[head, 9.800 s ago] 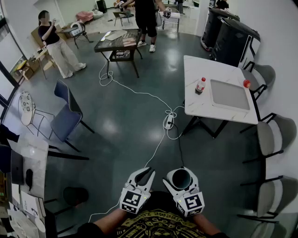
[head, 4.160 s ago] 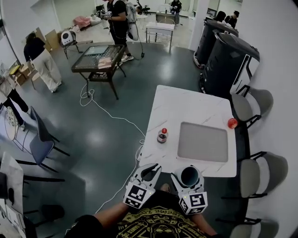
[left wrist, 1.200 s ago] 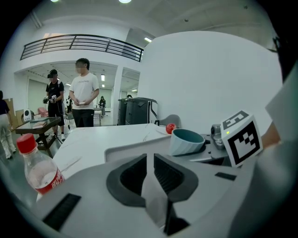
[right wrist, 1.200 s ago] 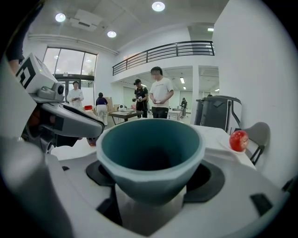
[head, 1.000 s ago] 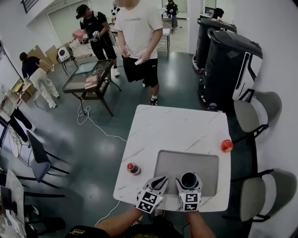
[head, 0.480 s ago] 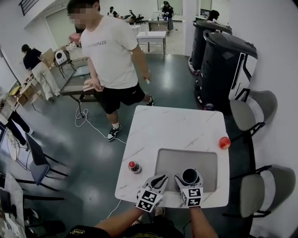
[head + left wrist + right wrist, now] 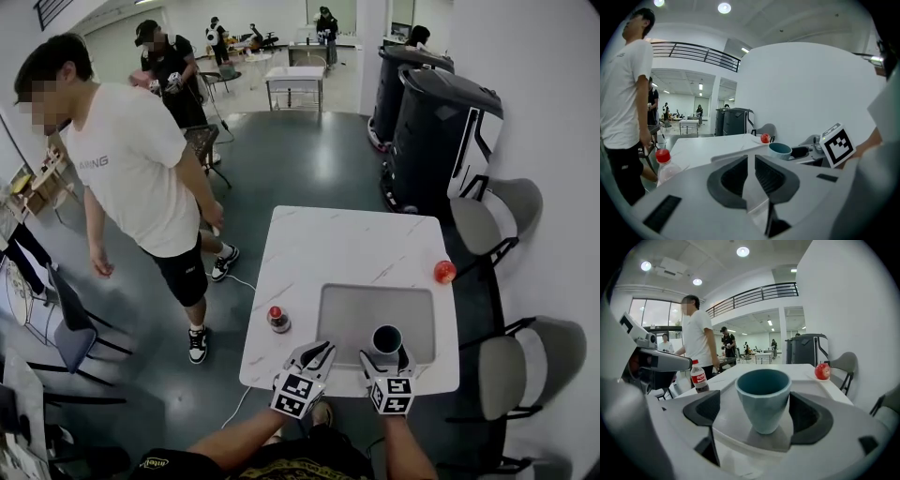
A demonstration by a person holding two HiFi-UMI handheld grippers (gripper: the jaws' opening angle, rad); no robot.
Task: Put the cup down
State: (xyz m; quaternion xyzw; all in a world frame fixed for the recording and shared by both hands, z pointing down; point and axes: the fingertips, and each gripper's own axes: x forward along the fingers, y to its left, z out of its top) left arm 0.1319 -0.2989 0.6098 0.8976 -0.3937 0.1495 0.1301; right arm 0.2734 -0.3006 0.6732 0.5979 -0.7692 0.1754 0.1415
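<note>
Two right gripper (image 7: 760, 405) jaws, just opened wide; cup (image 7: 763, 389) between, untouched

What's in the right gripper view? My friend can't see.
The right gripper has just been opening its jaws around a teal cup, upright on a grey tray and untouched by them. A cola bottle stands left, an apple right.

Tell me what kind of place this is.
Probably an open-plan lab or workshop office, not a home: a marble-topped table with grey chairs stands on a dark polished floor, tall black machines stand by the wall, and other people stand around work tables further back.
</note>
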